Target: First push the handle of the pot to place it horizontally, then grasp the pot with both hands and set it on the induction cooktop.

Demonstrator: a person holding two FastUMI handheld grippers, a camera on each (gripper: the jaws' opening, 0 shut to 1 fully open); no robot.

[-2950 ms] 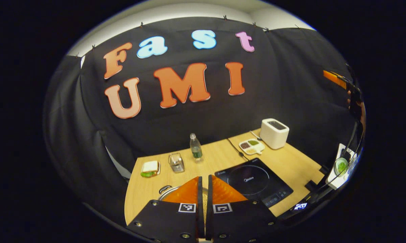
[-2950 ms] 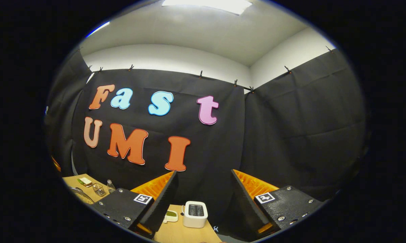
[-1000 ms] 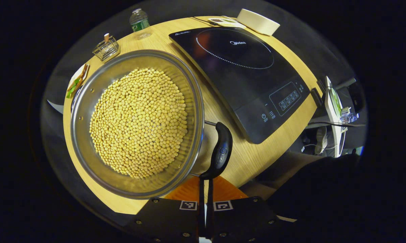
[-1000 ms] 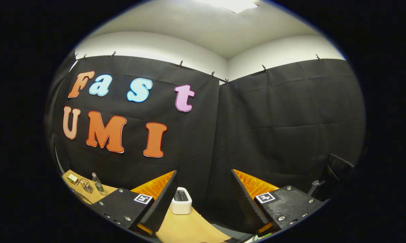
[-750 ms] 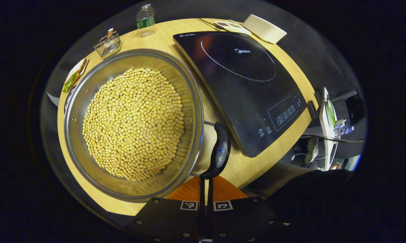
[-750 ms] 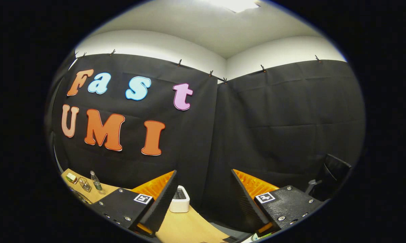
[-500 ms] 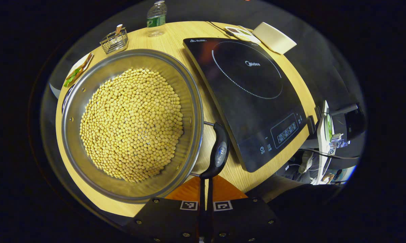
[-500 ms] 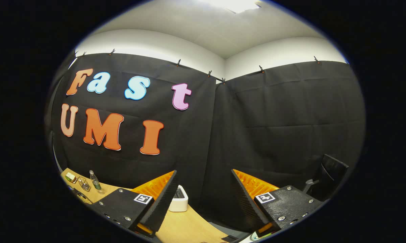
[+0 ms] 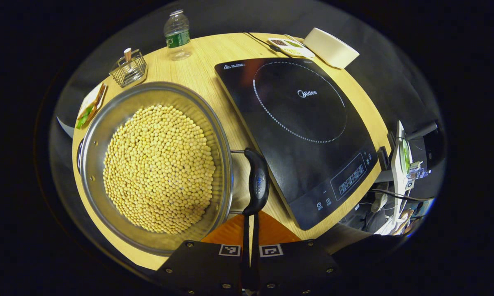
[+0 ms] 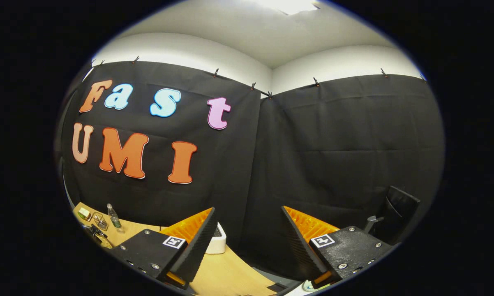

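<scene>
Soybeans (image 9: 158, 168) filled the steel pot (image 9: 107, 123), which sat at the worktop's (image 9: 197, 65) front-left corner, just beside the induction cooktop (image 9: 300, 123) and not on it. I saw the pot's black handle (image 9: 258, 183) standing on edge between pot and cooktop, its lower end right at the tips of my left gripper (image 9: 250, 220). That gripper's orange fingers were clenched together with nothing between them. Along the worktop's far edge stood a water bottle (image 9: 177, 31), a wire holder (image 9: 128, 70), a divided snack dish (image 9: 290, 43) and a white toaster (image 9: 331, 41); a sandwich on a plate (image 9: 90, 107) lay at the left edge.

My right gripper (image 10: 247, 230) was held high, well apart from the pot, pointing at the booth's wall, its fingers spread wide and empty. Past its left finger I could see the toaster (image 10: 217, 242) and the bottle (image 10: 114, 216) on the worktop (image 10: 230, 275).
</scene>
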